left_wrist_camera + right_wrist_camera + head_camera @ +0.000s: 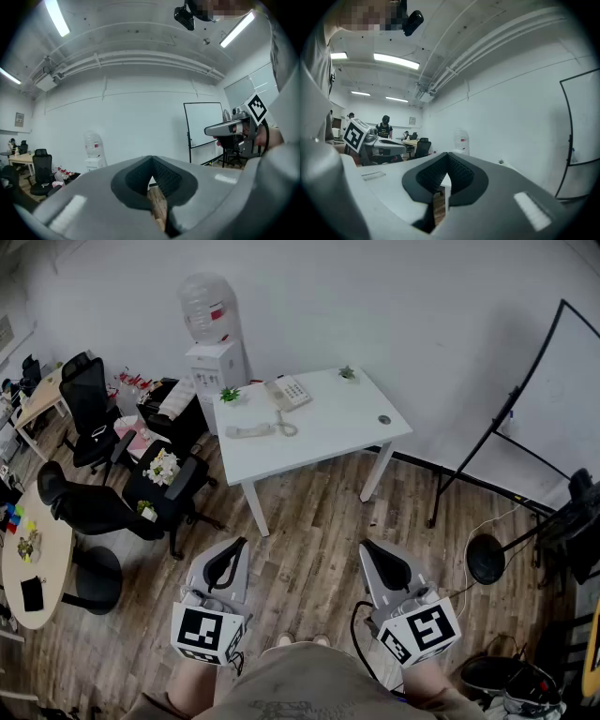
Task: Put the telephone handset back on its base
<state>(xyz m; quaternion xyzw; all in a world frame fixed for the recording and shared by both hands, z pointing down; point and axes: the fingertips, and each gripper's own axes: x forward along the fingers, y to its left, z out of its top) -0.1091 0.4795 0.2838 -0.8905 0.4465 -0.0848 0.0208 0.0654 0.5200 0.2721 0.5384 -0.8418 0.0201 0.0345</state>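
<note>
In the head view the telephone base [289, 391] stands at the back of a white table [347, 418]. The grey handset [249, 431] lies off the base on the tabletop, to the base's front left, joined to it by a curly cord [285, 426]. Both grippers hang low over the wooden floor, well short of the table. My left gripper [236, 549] [151, 161] is shut, jaw tips touching, with nothing held. My right gripper [371, 551] [447, 157] is likewise shut and empty. The phone is not seen in either gripper view.
Two small potted plants [230, 394] [348, 373] stand on the table. A water dispenser [214, 343] stands behind the table on the left, black office chairs [169, 479] at its left, and a whiteboard stand [525, 437] at the right. Cables lie on the floor at right.
</note>
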